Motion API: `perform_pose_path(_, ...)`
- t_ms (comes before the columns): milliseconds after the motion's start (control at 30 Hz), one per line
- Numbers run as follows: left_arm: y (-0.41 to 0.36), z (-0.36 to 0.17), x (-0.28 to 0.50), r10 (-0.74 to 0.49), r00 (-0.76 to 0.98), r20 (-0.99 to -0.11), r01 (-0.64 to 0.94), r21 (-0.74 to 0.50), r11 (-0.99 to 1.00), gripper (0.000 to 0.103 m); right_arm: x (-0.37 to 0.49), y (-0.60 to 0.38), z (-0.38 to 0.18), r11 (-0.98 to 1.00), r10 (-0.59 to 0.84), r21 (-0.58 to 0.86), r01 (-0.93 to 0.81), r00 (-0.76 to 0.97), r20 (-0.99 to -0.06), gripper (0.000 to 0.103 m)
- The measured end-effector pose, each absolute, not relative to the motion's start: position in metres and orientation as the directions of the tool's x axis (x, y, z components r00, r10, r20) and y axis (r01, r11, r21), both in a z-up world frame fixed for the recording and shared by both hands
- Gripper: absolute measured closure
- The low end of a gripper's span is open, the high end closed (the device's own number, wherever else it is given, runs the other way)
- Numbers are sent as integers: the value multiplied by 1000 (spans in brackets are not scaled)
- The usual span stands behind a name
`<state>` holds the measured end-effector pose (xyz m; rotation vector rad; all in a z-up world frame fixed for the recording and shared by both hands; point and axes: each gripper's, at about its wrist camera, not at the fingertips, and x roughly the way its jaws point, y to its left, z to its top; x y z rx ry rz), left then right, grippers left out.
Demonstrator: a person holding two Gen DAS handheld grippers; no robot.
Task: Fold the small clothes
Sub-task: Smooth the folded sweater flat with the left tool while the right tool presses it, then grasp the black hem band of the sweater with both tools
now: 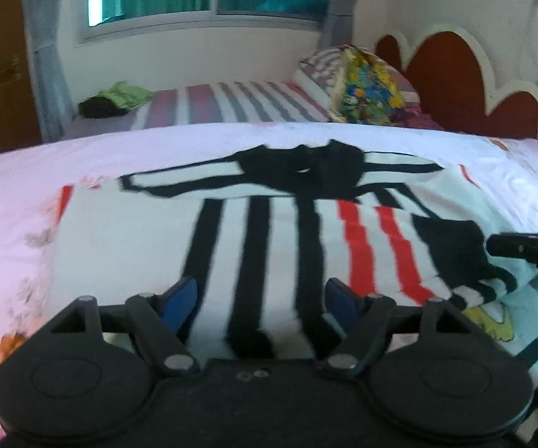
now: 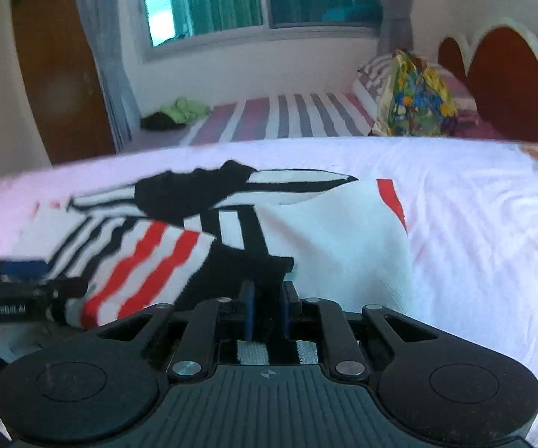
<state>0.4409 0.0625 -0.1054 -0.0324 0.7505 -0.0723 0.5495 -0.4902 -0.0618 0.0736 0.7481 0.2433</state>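
While the striped shirt (image 1: 269, 231) is lying spread across the pink bedspread (image 1: 15, 194), we are working through a side fold. Our right tongs (image 2: 267, 308) are drawn narrow, pinching a black edge of the shirt, and that side is lifting and doubling over toward the middle, so the red stripes and a white underside are showing together in the right wrist view. Our left tongs (image 1: 261, 302) are standing wide apart and gripping nothing, hovering low over the black and white stripes near the hem. The collar is pointing toward the far side of the bed, with a patterned pillow (image 1: 369, 89) and a green garment (image 1: 119, 99) well beyond it. We are judging the fold as only partly made. Next, the right tongs are needing to carry the pinched edge across and lay it flat, while the left ones are likely needing to press or pinch the near hem so the cloth is not sliding or bunching.
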Motion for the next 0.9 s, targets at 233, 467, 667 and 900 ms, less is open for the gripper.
perform_pose_path(233, 57, -106, 442, -30, 722, -692, 8, -34, 999, 27, 552, -477, -75, 948, 309, 157, -277, 680, -665, 92)
perform_pose_path(467, 49, -109, 434, -23, 727, -686, 44, 14, 999, 23, 540, -489, -69, 942, 332, 198, -271, 656, -678, 95)
perform_pose_path(667, 39, -101, 428, -29, 737, -675, 58, 22, 998, 25, 534, -496, -51, 971, 228, 90, -223, 739, -634, 94)
perform_pose_path(900, 28, -95, 424, -8, 756, -654, 0, -12, 1000, 26, 535, -480, -66, 947, 278, 77, -310, 679, -680, 94)
